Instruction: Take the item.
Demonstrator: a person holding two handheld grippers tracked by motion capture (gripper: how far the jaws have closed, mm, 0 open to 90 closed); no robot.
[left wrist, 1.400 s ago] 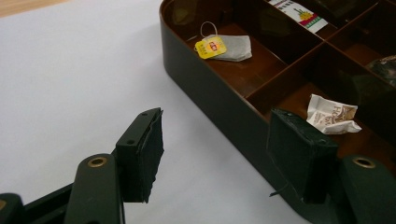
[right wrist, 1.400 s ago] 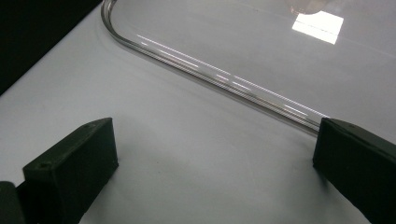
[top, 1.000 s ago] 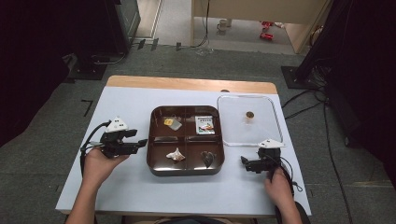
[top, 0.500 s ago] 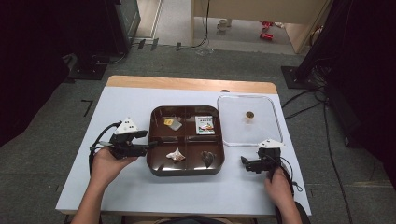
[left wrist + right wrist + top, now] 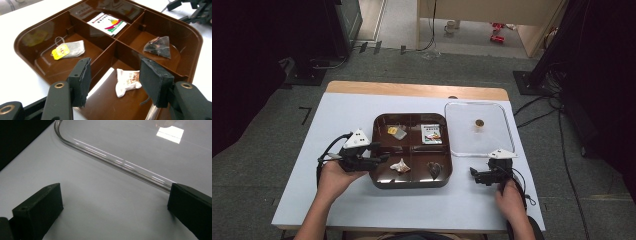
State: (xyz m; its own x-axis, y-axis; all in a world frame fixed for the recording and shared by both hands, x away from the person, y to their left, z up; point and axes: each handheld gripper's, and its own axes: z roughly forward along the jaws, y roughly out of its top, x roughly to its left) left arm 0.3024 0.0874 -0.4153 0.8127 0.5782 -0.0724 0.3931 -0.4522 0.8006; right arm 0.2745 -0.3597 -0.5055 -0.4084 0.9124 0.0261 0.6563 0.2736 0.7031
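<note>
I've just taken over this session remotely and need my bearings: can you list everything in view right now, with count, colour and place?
table: 1, white top with a wooden far edge, centre of the high view
tray: 1, dark brown, four compartments, middle of the table
tea bag with yellow tag: 1, pale bag, far-left compartment
printed sachet: 1, white with red and green print, far-right compartment
white packet: 1, white and crumpled, near-left compartment
pyramid tea bag: 1, dark, near-right compartment
clear lid: 1, transparent with a small brown knob, on the table right of the tray
left gripper: 1, black, open, at the tray's left edge facing the white packet
right gripper: 1, black, open, low over the table near the lid's near edge
</note>
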